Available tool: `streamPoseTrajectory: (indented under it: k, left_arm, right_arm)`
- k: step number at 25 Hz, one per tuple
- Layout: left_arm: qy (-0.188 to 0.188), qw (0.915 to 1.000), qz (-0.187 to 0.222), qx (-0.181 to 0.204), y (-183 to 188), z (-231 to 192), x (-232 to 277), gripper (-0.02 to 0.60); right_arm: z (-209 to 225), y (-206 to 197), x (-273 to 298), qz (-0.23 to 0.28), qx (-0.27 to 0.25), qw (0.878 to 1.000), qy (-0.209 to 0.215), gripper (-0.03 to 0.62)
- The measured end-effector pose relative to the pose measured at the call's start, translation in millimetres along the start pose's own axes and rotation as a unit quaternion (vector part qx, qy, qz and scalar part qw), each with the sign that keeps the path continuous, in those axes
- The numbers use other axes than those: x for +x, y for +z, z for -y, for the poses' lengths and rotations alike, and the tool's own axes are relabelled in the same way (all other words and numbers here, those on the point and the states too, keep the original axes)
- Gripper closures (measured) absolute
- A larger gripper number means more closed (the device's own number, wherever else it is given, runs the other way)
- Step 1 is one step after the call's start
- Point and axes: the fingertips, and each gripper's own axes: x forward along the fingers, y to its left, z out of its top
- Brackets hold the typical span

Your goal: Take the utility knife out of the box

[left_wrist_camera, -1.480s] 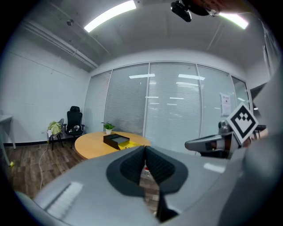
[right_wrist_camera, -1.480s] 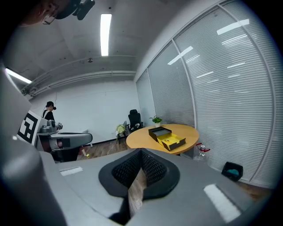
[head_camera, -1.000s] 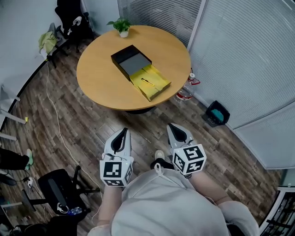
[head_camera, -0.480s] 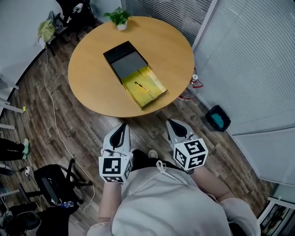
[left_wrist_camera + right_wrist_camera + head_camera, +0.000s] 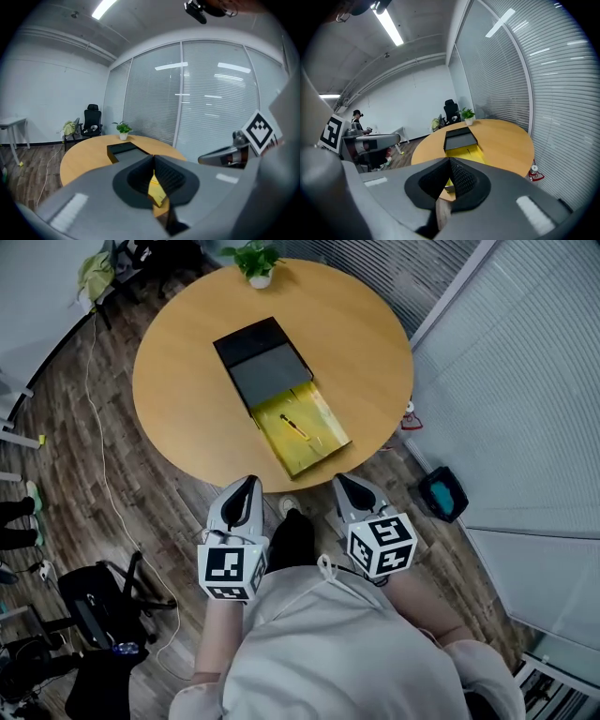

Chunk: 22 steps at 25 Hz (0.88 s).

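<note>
Standing short of the counter's (image 5: 178,381) near edge, I hold the left gripper (image 5: 247,486) and the right gripper (image 5: 345,480) side by side. Both have their jaws pressed together with nothing between them, and both are well clear of the work. The box (image 5: 267,357) lies diagonally on the counter, its black part toward the middle. Its yellow tray (image 5: 319,442) is slid out toward the near edge. The utility knife (image 5: 293,426) lies flat inside that tray, about midway along it and turned at a slant to the tray's walls. A small potted plant (image 5: 258,259) sits at the far edge, out of the way.

As I read it, the step in hand is the reach itself, and nothing is grasped yet. To do it well, I would part the right gripper's jaws before it comes over the tray, not once it is down among the walls. I would turn the wrist so the jaws cross the knife's narrow width and close near its middle, so it lifts level.

The knife looks thin and lies flat, so I expect the pads to scrape the tray floor if I come in steep. The tray's corner sits near the counter's edge, so I would rest the left gripper on the black part to stop the box sliding.
</note>
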Motion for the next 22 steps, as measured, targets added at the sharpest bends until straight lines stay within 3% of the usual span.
streamPoseTrajectory:
  k: [14,22]
  left_arm:
    - [0.025,0.9982,-0.022,-0.049,-5,-87,137,0.575]
    - [0.043,0.9954,-0.035,-0.079,-33,-119,165,0.575]
  right_arm:
    - [41,28,168,-0.097,-0.051,0.993,0.036,0.594]
    - [46,-15,233,-0.209,-0.119,0.969,0.061,0.591]
